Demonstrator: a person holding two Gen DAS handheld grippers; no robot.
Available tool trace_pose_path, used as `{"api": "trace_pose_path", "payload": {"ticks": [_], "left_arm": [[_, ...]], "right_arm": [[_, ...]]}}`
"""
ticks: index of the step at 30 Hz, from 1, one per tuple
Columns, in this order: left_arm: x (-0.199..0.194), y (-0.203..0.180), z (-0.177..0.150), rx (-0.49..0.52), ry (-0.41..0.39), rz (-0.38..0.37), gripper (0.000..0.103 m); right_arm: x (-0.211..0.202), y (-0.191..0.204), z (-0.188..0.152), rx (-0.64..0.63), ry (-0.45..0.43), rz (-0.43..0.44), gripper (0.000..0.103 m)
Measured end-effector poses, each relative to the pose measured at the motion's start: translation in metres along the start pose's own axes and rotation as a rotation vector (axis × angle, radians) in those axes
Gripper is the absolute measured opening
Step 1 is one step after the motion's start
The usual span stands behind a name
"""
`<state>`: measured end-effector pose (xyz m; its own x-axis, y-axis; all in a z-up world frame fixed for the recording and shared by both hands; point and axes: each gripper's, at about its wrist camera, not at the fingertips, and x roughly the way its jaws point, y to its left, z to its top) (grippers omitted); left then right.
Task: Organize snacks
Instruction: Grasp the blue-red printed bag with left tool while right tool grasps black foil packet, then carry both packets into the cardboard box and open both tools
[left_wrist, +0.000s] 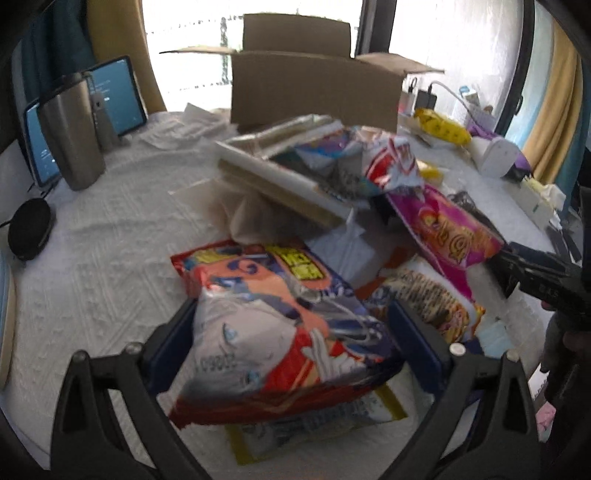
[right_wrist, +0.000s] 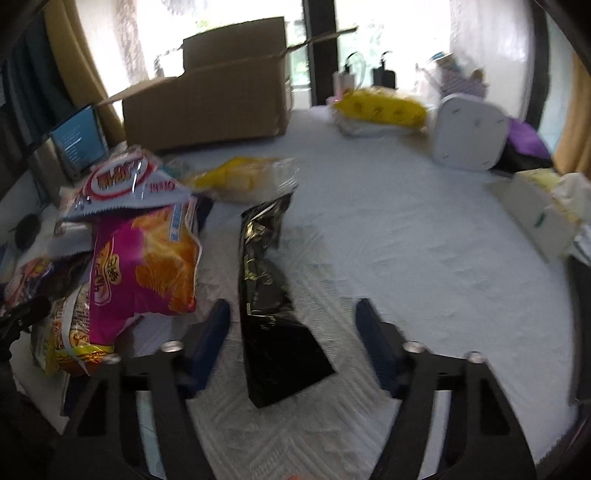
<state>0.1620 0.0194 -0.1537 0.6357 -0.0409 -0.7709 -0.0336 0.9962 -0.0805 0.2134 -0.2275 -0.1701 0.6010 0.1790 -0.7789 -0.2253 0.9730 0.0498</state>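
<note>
A heap of snack bags lies on the white tablecloth (left_wrist: 110, 258). My left gripper (left_wrist: 291, 314) is open, its blue fingers on either side of a red, white and blue snack bag (left_wrist: 280, 332); I cannot tell whether they touch it. A magenta and orange chip bag (left_wrist: 447, 232) lies to the right; it also shows in the right wrist view (right_wrist: 147, 269). My right gripper (right_wrist: 291, 314) is open around a black snack bag (right_wrist: 269, 306) lying flat. A red and white bag (right_wrist: 122, 184) and a yellow bag (right_wrist: 240, 177) lie beyond.
An open cardboard box (left_wrist: 314, 88) stands at the back, also in the right wrist view (right_wrist: 210, 99). A steel tumbler (left_wrist: 72, 133) and tablets (left_wrist: 118, 96) stand at the left. A yellow package (right_wrist: 384, 109), a white device (right_wrist: 469, 129) and a tissue box (right_wrist: 539, 214) sit at the right.
</note>
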Motion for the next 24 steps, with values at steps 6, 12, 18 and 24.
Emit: {"api": "trace_pose_path", "payload": {"ticks": [6,12,18,24], "left_arm": [[-0.002,0.009,0.001,-0.040,0.015,0.005,0.062],[-0.030,0.014,0.001,-0.086,-0.012,-0.043,0.062],[-0.069,0.023,0.013,-0.087,-0.096,-0.029,0.062],[-0.099,0.031,0.042,-0.070,-0.216,-0.022,0.062]], "right_arm": [[-0.003,0.010,0.002,-0.056,-0.001,0.073,0.035],[-0.033,0.013,0.014,-0.083,-0.051,0.104,0.033],[-0.068,0.015,0.038,-0.096,-0.123,0.139,0.033],[-0.093,0.027,0.074,-0.127,-0.213,0.170,0.033]]}}
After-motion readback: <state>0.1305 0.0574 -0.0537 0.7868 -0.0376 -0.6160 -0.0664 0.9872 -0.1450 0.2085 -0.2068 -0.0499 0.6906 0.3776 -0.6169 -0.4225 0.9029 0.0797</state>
